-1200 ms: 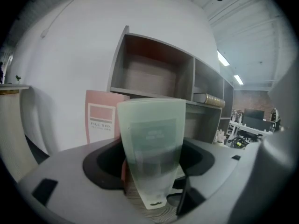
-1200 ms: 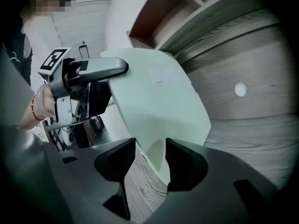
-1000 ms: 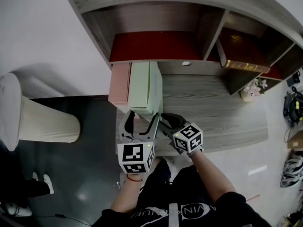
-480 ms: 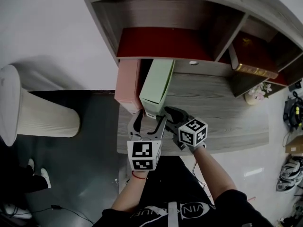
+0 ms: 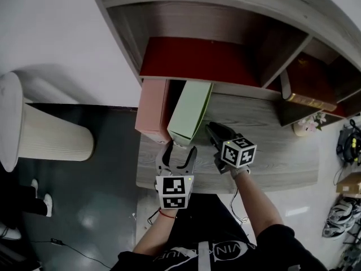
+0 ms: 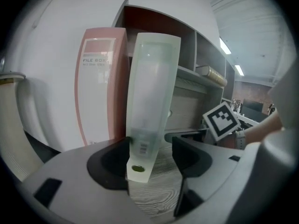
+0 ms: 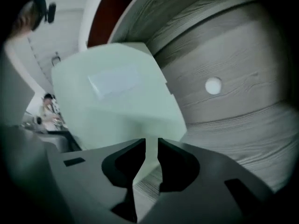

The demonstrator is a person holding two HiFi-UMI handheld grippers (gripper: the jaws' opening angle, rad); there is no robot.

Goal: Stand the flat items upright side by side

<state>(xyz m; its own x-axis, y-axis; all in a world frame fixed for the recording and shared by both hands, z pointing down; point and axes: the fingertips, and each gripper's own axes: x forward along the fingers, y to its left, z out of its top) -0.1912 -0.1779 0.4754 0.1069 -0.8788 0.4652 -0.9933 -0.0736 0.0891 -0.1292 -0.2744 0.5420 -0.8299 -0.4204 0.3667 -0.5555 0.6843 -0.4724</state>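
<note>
We had the green file box [image 5: 190, 113] standing on its narrow end on the grey wood-grain desk [image 5: 271, 140], just right of the pink file box [image 5: 153, 110], which stood upright at the desk's left end below the shelf unit [image 5: 192, 21]. In the head view the green one leaned, its top tipped away from the pink one towards the right. We could not tell whether the two touched lower down. Our left gripper [image 5: 179, 150] reached the green box's near lower end. In the left gripper view the box's spine [image 6: 152, 101] rose between the jaws of that gripper [image 6: 150, 146], the pink box [image 6: 100, 87] just behind it on the left. Those jaws had just been closing. The left one lay against the spine and the right one stood off it with desk [image 6: 159, 190] showing in the gap, so nothing was clamped. Our right gripper [image 5: 210, 126] sat by the green box's lower right side. In the right gripper view its jaws [image 7: 151, 146] had just been closing and stood nearly together with a thin slit between them. The green box [image 7: 117, 101] loomed close behind them, and we saw nothing pinched. A book [image 5: 307, 99] lay in the right-hand compartment, and a pale ribbed cylinder [image 5: 51, 143] stood on the dark floor to the left.
</note>
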